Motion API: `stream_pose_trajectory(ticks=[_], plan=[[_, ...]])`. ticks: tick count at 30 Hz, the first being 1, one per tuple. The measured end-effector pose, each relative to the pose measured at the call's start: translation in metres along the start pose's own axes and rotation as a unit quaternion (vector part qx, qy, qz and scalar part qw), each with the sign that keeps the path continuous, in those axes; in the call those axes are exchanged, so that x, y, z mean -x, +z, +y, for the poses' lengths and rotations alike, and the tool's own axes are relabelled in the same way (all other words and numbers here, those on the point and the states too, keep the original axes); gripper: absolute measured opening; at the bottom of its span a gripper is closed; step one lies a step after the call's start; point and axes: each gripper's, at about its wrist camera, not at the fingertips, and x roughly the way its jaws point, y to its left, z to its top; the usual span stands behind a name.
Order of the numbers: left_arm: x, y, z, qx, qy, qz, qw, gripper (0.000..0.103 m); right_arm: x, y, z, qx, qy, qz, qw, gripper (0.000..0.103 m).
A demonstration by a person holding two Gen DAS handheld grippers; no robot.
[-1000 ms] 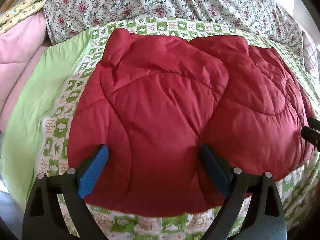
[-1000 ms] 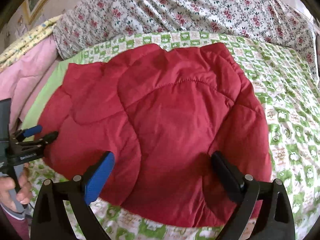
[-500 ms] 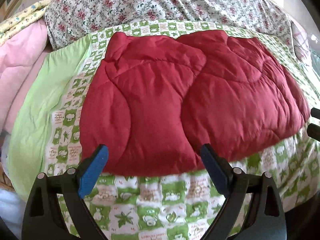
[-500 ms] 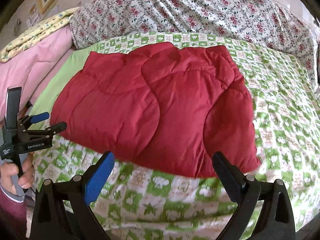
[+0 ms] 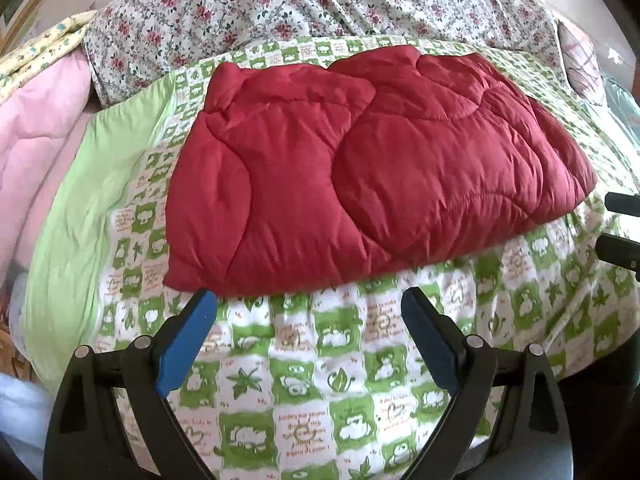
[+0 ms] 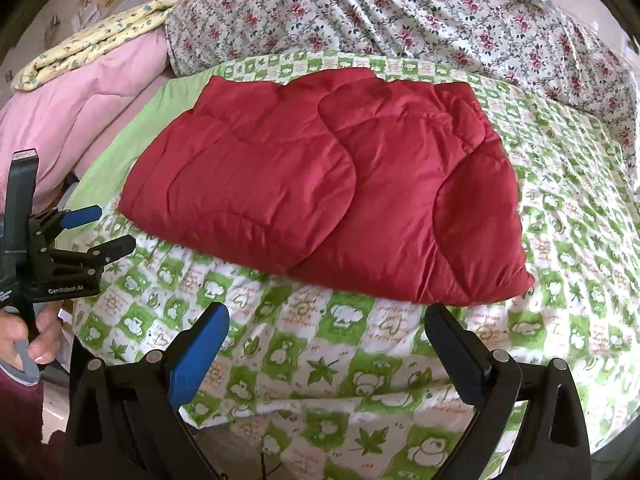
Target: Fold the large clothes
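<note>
A red quilted padded garment (image 5: 360, 168) lies folded into a compact block on the green-and-white patterned bedspread (image 5: 304, 380); it also shows in the right wrist view (image 6: 320, 192). My left gripper (image 5: 308, 316) is open and empty, just short of the garment's near edge. It also appears at the left of the right wrist view (image 6: 108, 232), held by a hand. My right gripper (image 6: 328, 332) is open and empty, a little back from the garment's near edge. Its fingertips (image 5: 620, 248) show at the right edge of the left wrist view.
A floral-print duvet (image 5: 320, 8) is heaped behind the garment. Pink bedding (image 6: 80, 112) and a yellow folded blanket (image 6: 100, 32) lie at the left. A light green sheet edge (image 5: 92, 184) runs along the left. The bed's front edge (image 6: 320, 420) drops off below my right gripper.
Both grippers have pulled back toward the bed's front edge, away from the garment. Their fingers earlier overlapped the garment; now they sit clear of it. The garment lies still.
</note>
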Motion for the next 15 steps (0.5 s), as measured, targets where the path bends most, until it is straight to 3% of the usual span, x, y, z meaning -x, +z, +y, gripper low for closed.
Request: stream_pose_trajectory(ticks=[6,10,15], plan=[[0.007,-0.001,-0.002,0.003,-0.007,0.004,1.0,0.094,-0.003,-0.003,0.01,0.011,0.007,0.016,1.0,0.099],[0.033,0.006,0.0,-0.002,-0.015,-0.01,0.9998,0.094,0.019,0.004,0.021,0.031,0.005,0.011,0.999,0.099],[0.051,0.021,0.001,0.008,0.004,-0.006,0.9999,0.096,0.041,0.021,0.03,0.025,-0.011,0.001,1.0,0.101]])
